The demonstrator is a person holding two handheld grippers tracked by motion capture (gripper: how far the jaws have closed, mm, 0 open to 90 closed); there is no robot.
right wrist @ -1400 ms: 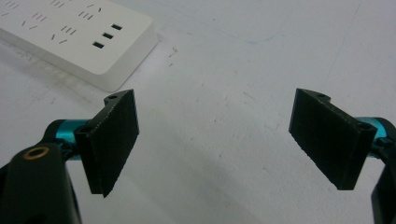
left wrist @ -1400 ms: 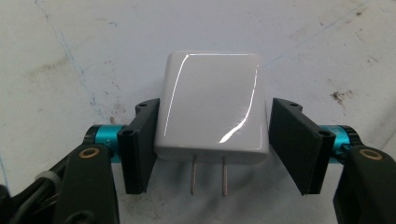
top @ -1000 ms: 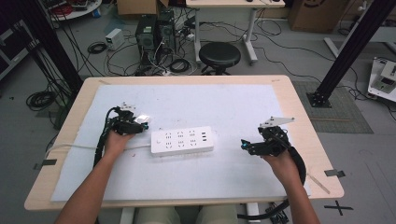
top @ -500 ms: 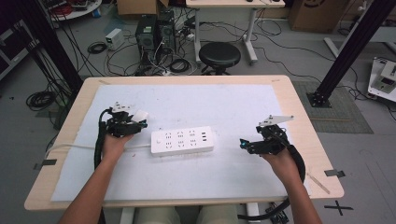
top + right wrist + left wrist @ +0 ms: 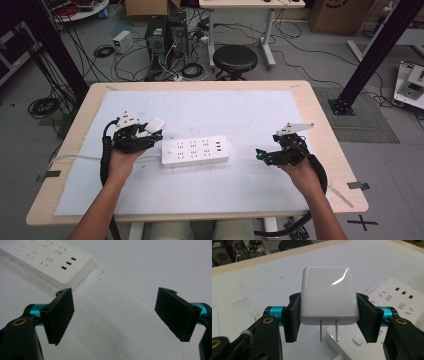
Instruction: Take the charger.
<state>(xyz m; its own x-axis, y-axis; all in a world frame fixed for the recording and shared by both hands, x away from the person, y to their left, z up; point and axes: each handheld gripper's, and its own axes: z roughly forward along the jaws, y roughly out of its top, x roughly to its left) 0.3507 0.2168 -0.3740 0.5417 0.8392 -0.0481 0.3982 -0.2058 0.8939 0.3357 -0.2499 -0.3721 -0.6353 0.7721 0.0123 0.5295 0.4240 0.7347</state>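
fingers of my left gripper (image 5: 328, 317) are clamped on a white plug adapter (image 5: 328, 298), one black pad pressed flat to each of its sides, with its two metal prongs (image 5: 329, 330) pointing down below the pads. just beneath and beyond those prongs lies the white power strip (image 5: 195, 150), its near end right under my left fingers and its sockets running away toward my other hand. my right gripper (image 5: 115, 315) is released, its pads spread wide with nothing between them, hovering over the white mat (image 5: 240, 115) near the strip's far end, apart from it. both rest above the wooden table (image 5: 325, 125).
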